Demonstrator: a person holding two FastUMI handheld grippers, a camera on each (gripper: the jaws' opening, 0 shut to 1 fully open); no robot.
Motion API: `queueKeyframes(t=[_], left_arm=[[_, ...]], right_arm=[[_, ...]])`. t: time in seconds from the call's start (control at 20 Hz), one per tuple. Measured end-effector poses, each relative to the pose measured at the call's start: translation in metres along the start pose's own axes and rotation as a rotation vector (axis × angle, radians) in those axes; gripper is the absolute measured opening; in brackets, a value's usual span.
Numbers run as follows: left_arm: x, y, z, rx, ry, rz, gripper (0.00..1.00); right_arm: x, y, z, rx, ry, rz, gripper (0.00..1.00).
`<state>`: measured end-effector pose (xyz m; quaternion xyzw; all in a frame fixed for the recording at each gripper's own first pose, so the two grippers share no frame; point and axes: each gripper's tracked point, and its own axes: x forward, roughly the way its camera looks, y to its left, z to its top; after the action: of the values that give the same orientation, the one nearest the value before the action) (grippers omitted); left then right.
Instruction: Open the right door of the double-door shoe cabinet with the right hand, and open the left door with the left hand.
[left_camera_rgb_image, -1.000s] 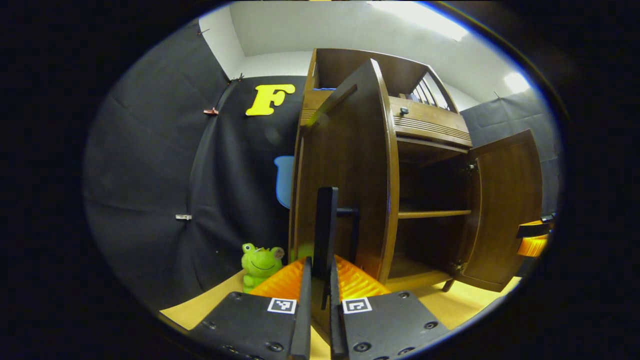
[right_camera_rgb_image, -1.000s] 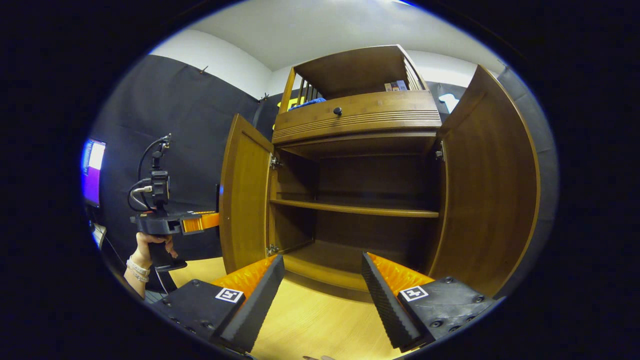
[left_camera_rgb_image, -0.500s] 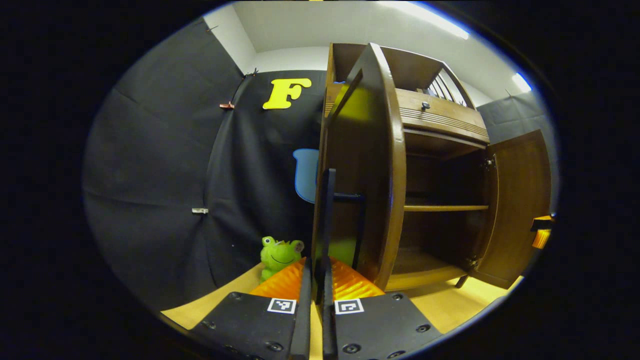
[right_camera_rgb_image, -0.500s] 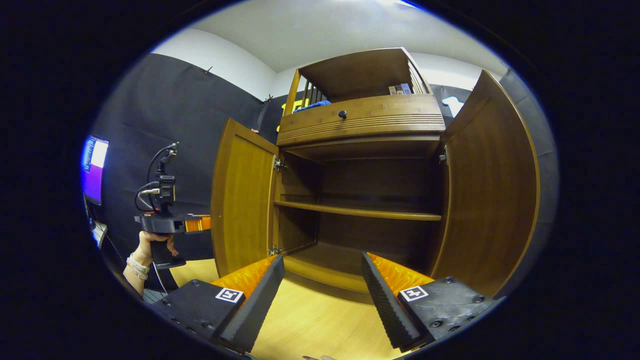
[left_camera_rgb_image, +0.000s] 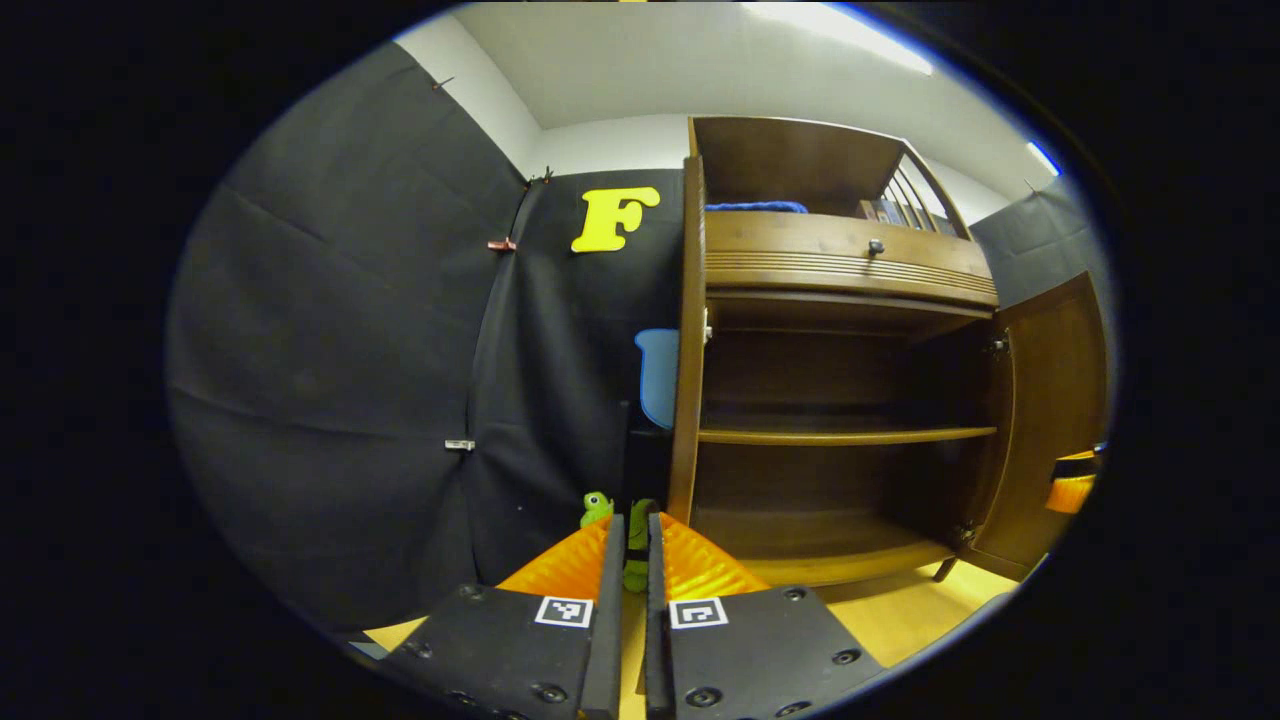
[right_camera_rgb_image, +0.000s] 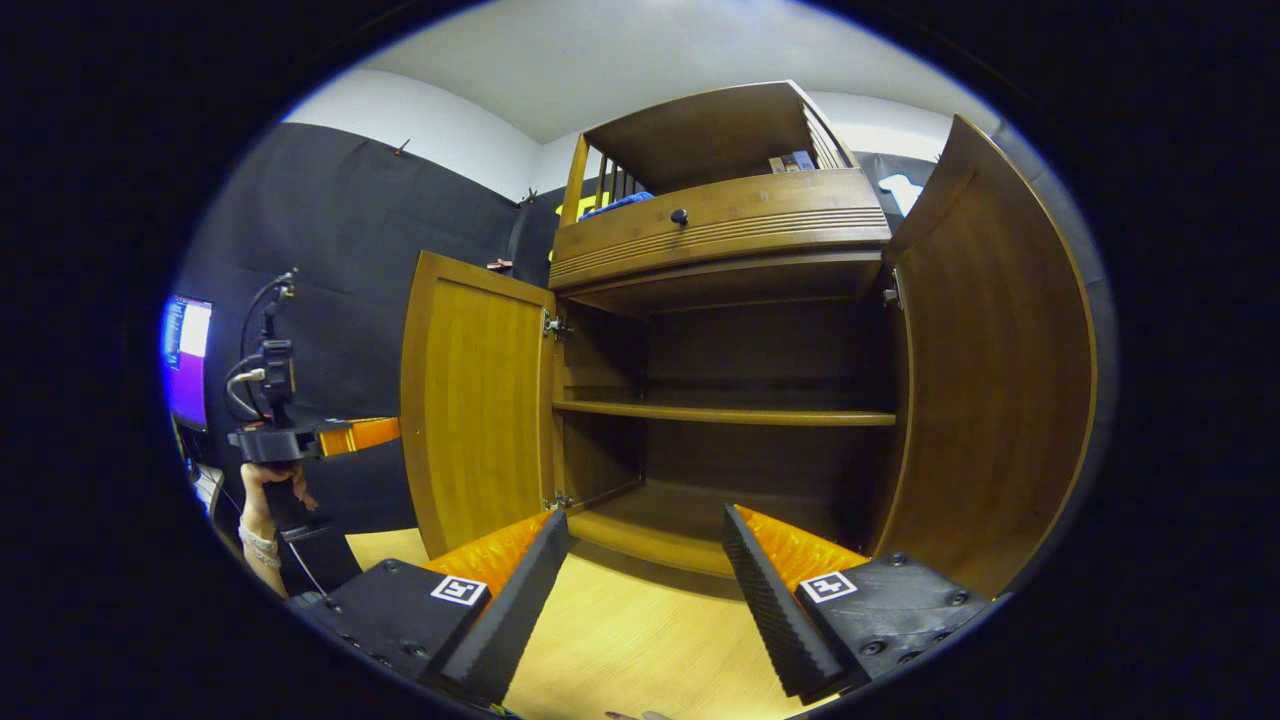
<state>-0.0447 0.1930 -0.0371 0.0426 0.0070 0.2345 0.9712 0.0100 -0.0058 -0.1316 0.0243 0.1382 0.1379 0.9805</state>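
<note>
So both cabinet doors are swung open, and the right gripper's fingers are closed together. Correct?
Not quite. Both the left door and the right door are swung open, but the right gripper has its fingers spread wide apart, as the right gripper view shows.

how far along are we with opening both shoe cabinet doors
Nearly finished. The right door stands wide open, and the right gripper is open and off it. The left door is swung wide too; the left gripper looks shut on its handle. Left to do: let go.
</note>
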Motion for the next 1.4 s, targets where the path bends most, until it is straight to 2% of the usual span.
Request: queueKeyframes(t=[0.05,0.2,0.3,0.45,0.5,0.65,0.75,0.85,1.2,1.4], left_arm=[[-0.007,-0.014,0.007,0.009,-0.006,-0.023,0.13],[-0.026,-0.080,0.033,0.001,-0.049,-0.158,0.16],[-0.036,-0.116,0.052,-0.024,-0.101,-0.244,0.42],[-0.042,-0.149,0.068,-0.060,-0.118,-0.309,0.81],[-0.044,-0.158,0.069,-0.079,-0.109,-0.325,0.94],[-0.044,-0.177,0.066,-0.095,-0.074,-0.368,0.94],[-0.045,-0.182,0.064,-0.069,-0.068,-0.367,0.94],[-0.047,-0.187,0.063,-0.055,-0.066,-0.368,0.94],[-0.056,-0.198,0.063,-0.063,-0.065,-0.401,0.94],[-0.059,-0.201,0.054,-0.043,-0.037,-0.382,0.94]], right_arm=[[-0.001,-0.002,0.002,-0.006,-0.003,-0.020,0.97],[0.003,-0.009,0.017,-0.034,-0.027,-0.087,0.95],[0.003,-0.011,0.030,-0.047,-0.045,-0.109,0.98],[-0.004,-0.012,0.048,-0.078,-0.078,-0.142,0.95],[-0.007,-0.009,0.054,-0.087,-0.090,-0.146,0.99],[-0.012,0.004,0.067,-0.088,-0.119,-0.127,0.97],[-0.016,0.006,0.074,-0.089,-0.128,-0.122,0.99],[-0.021,0.006,0.075,-0.092,-0.133,-0.124,0.97],[-0.033,0.008,0.076,-0.097,-0.141,-0.126,0.97],[-0.038,0.016,0.074,-0.064,-0.144,-0.101,0.99]])
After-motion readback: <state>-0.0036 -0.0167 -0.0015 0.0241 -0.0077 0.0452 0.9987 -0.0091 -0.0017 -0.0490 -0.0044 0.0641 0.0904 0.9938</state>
